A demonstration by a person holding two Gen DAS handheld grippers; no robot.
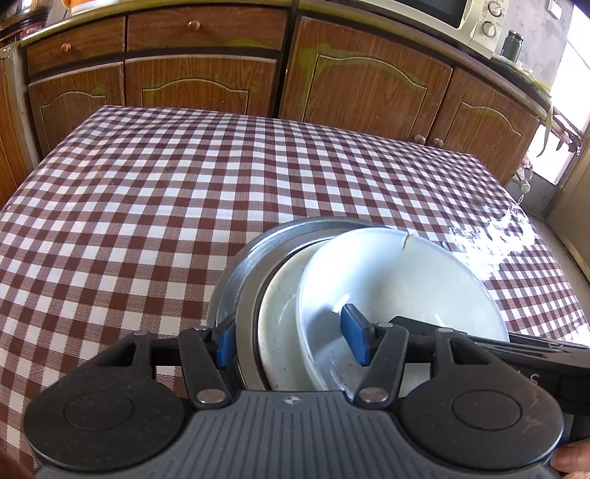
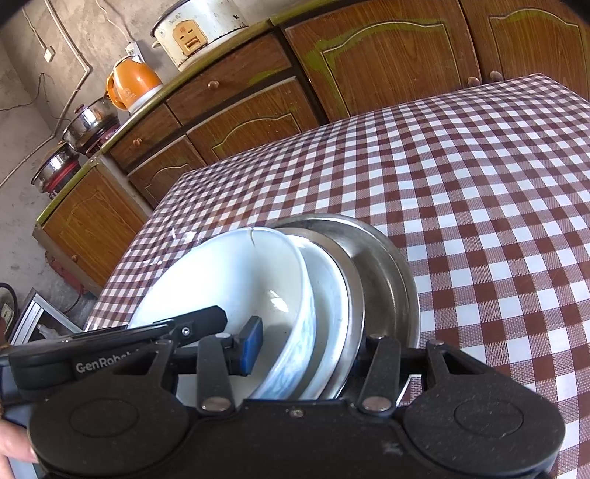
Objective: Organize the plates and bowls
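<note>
A nested stack hangs tilted just above the checked tablecloth (image 1: 166, 191). It is a steel plate (image 1: 236, 265), a white plate (image 1: 280, 320) in it, and a white bowl (image 1: 405, 283) with a cracked rim on top. My left gripper (image 1: 291, 342) clamps one side, one blue pad outside the steel rim and the other inside the bowl. My right gripper (image 2: 309, 346) clamps the opposite side of the steel plate (image 2: 383, 280), white plate (image 2: 332, 294) and bowl (image 2: 228, 280). Its left pad is inside the bowl and its right finger is hidden behind the steel rim.
Wooden cabinets (image 1: 206, 84) run behind the table, with a microwave (image 1: 475, 22) on the counter. In the right wrist view the counter holds a rice cooker (image 2: 195, 33), an orange kettle (image 2: 134, 83) and steel pots (image 2: 90, 123). The tablecloth (image 2: 479, 191) stretches beyond the stack.
</note>
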